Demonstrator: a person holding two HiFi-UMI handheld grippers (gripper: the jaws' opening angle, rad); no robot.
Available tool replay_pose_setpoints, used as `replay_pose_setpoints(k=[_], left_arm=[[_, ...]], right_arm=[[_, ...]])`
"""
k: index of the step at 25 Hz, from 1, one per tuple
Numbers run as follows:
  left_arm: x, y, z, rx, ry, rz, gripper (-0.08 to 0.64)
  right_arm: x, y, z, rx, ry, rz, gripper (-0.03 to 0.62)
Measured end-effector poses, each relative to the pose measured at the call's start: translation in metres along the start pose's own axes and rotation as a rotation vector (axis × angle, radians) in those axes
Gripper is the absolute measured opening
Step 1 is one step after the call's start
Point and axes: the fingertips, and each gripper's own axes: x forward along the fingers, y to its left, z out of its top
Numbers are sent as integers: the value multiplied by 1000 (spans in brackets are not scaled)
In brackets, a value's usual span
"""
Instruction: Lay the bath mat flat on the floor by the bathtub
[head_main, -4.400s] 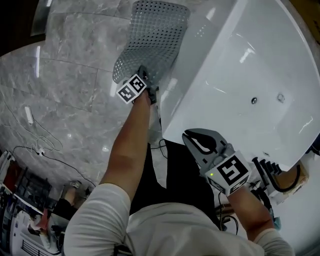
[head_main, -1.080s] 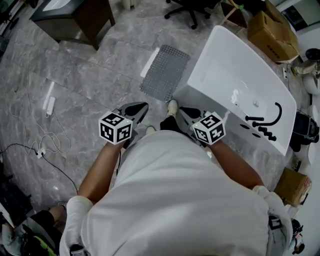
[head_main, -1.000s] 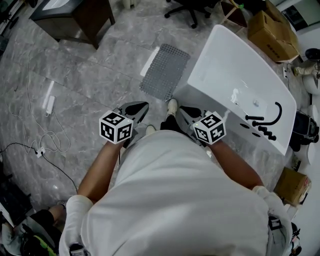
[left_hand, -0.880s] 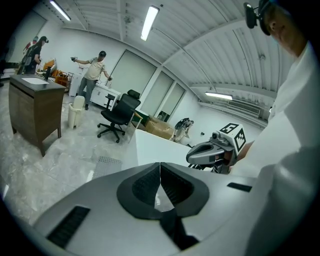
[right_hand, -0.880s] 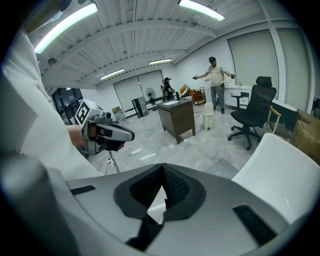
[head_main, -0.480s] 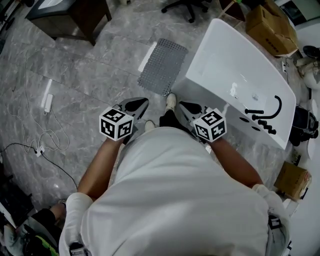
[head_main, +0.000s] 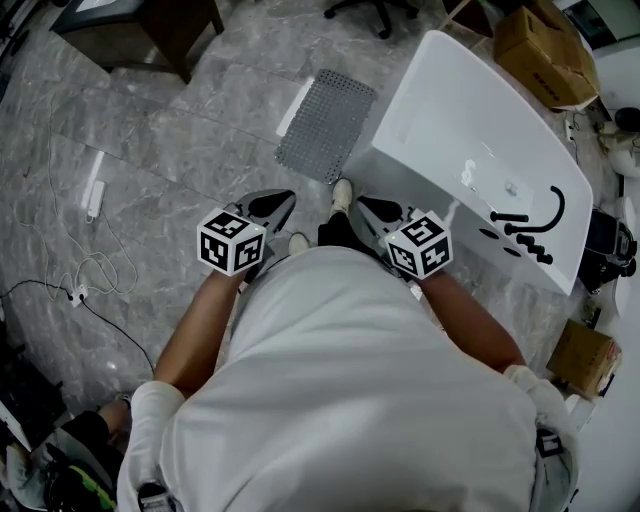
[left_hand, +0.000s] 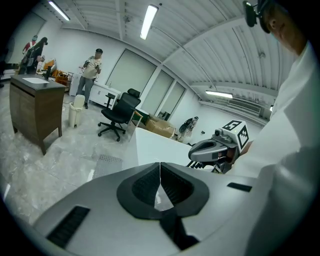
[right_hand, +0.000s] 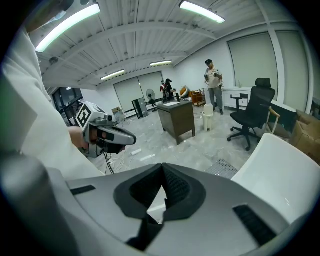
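Grey mat (head_main: 327, 125) is laid flat left of the bathtub (head_main: 480, 140), left gripper (head_main: 283, 199) and right gripper (head_main: 365, 205) are held closed and empty, and the task is judged finished.

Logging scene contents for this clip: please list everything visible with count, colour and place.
bathtub: one, white, at right
bath mat: one, grey, flat on the floor beside the bathtub
hose and fittings: one set, black, on the bathtub's rim
cardboard boxes: two, brown, right side
cabinet: one, dark brown, top left
office chair: one, black, beyond the mat
power strip: one, white, floor at left
shoes: two, white, person's feet
left hand-held gripper: one, grey, jaws shut, empty
right hand-held gripper: one, grey, jaws shut, empty
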Motion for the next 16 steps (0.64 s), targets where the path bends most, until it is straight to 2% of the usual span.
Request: replay_pose_setpoints(k=[16], left_arm=[[17, -1, -4, -6, 11, -17, 18]], right_arm=[[-5, -13, -1, 4, -2, -26, 8]])
